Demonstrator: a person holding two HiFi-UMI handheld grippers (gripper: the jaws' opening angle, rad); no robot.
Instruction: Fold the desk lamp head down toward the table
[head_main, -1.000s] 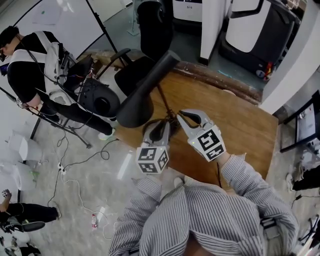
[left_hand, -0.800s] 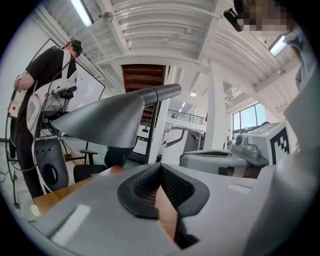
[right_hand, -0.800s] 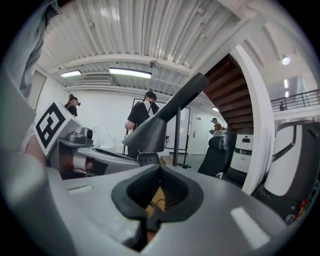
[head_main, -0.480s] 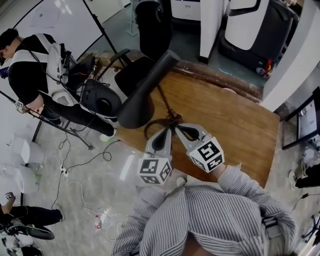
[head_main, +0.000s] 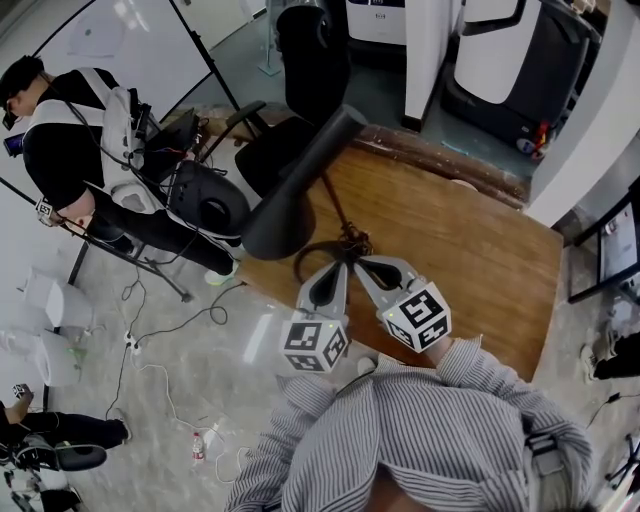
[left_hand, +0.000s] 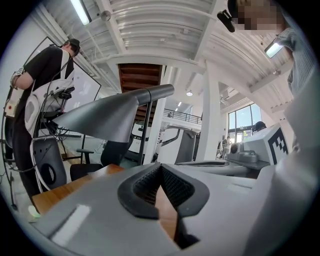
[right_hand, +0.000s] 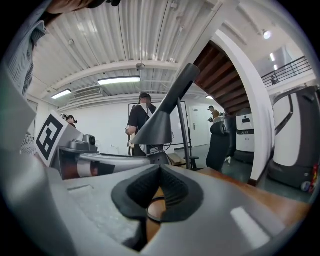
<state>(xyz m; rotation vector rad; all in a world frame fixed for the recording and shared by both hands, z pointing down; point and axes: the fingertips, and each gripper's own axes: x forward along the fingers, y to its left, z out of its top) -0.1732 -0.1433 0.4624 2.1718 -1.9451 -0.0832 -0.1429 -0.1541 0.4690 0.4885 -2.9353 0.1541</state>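
Observation:
The black desk lamp stands near the left edge of the wooden table (head_main: 470, 240). Its cone head (head_main: 285, 200) is tilted, mouth toward the floor side, on a thin stem (head_main: 335, 205) that rises from a ring base (head_main: 303, 262). My left gripper (head_main: 340, 267) and right gripper (head_main: 360, 263) sit side by side, tips close together just in front of the stem's foot. Both are shut with nothing between the pads. The lamp head (left_hand: 100, 117) fills the upper left above my left gripper (left_hand: 160, 167). In the right gripper view the head (right_hand: 160, 125) rises straight beyond my right gripper (right_hand: 160, 167).
A black office chair (head_main: 285, 130) stands beyond the table's far left corner. A person in black (head_main: 60, 140) stands at left among tripods and another chair (head_main: 205, 200). Cables lie on the floor (head_main: 150, 330). White machines (head_main: 510, 60) stand behind the table.
Both grippers have closed their jaws on nothing and moved in toward the lamp's foot. The right one sank and rolled; its tip now lies beside the left one's.

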